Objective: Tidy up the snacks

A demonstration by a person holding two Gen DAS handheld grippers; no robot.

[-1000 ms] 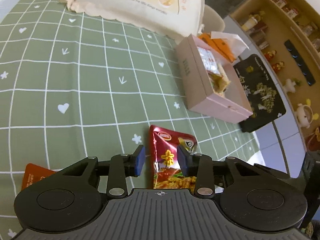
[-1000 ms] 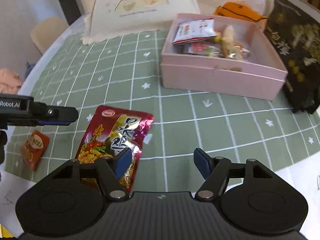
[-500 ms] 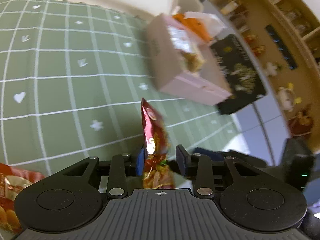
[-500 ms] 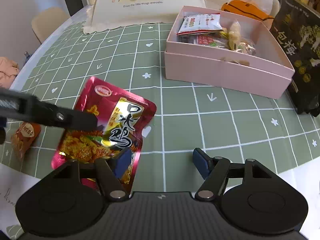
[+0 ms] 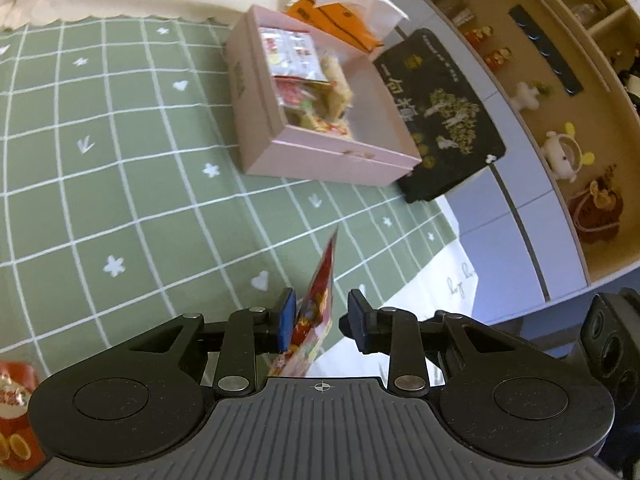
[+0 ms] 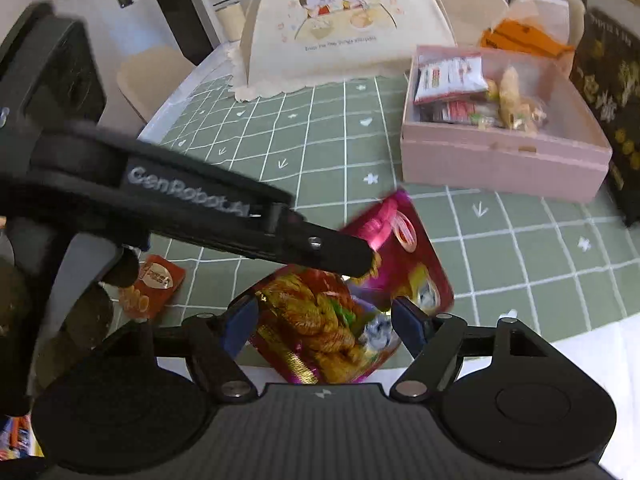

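Observation:
My left gripper point(image 5: 320, 316) holds a red foil snack packet point(image 5: 316, 312) edge-on, lifted above the green checked tablecloth point(image 5: 120, 184). In the right wrist view the left gripper point(image 6: 352, 258) reaches in from the left and the packet point(image 6: 344, 312) hangs in front of my right gripper point(image 6: 320, 320), which is open with the packet between its fingers, not pinched. The pink box point(image 5: 320, 152) with several snacks in it lies ahead; it also shows in the right wrist view point(image 6: 500, 164). A small orange-red packet point(image 6: 154, 286) lies on the cloth at left, also in the left wrist view point(image 5: 16, 408).
A black printed bag point(image 5: 444, 120) lies beside the pink box. A cream cartoon food cover point(image 6: 344, 24) stands at the back of the table. An orange bag with white paper point(image 6: 520, 36) sits behind the box. A wooden shelf with figurines point(image 5: 560, 80) is at right.
My left gripper has lifted the red packet off the cloth and carried it right and up, toward the pink box. The packet now hangs in front of my right gripper.

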